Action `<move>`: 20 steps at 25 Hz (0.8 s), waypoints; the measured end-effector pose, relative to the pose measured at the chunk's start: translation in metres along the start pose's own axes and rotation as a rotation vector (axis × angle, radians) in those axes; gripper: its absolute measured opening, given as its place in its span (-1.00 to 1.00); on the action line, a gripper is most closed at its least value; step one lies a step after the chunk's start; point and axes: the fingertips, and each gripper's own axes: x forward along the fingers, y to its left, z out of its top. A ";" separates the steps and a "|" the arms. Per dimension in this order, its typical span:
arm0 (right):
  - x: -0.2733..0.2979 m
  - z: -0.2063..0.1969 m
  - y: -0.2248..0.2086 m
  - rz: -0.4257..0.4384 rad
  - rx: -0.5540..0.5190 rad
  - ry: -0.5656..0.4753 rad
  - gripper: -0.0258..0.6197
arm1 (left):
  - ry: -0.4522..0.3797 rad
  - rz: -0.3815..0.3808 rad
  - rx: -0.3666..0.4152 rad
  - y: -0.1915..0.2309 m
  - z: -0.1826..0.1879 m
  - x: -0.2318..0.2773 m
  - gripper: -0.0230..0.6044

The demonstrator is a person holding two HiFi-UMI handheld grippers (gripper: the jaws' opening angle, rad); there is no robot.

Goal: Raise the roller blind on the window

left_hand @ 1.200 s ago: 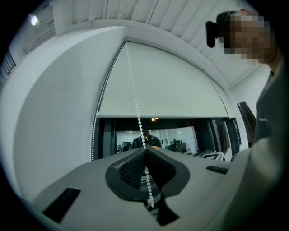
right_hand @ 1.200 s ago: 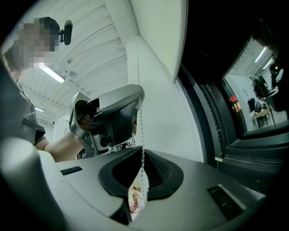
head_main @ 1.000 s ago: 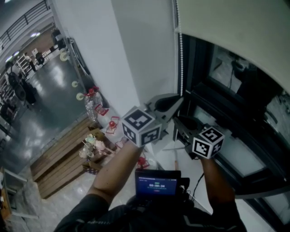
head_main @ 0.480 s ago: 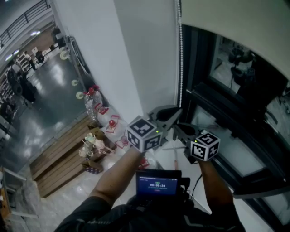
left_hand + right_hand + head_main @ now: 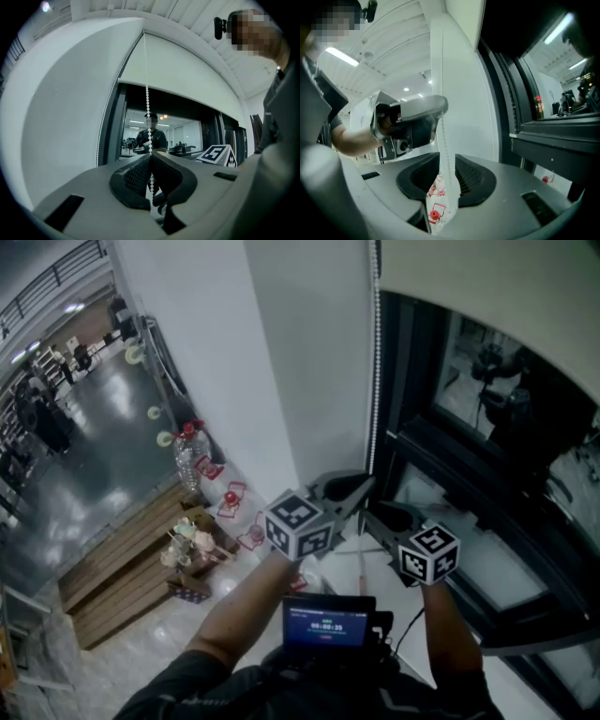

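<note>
A white wall flanks the window. Below, a water bottle stands beside wooden pallets. The pale roller blind covers the window's top, and its bead chain hangs along the left edge. The left claw is clenched on the bead chain. The right claw has just been opening, with the chain loose between its jaws.
</note>
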 end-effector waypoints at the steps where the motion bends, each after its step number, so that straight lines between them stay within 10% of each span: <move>1: -0.008 0.008 -0.002 -0.004 0.002 -0.019 -0.53 | -0.004 -0.002 -0.004 0.000 -0.001 0.000 -0.94; 16: -0.030 0.184 0.029 0.068 -0.154 -0.353 -0.54 | -0.033 -0.063 -0.023 -0.022 0.001 -0.002 -0.94; 20: -0.025 0.196 0.029 0.068 -0.143 -0.375 -0.86 | -0.032 -0.056 -0.023 -0.019 -0.001 -0.004 -0.94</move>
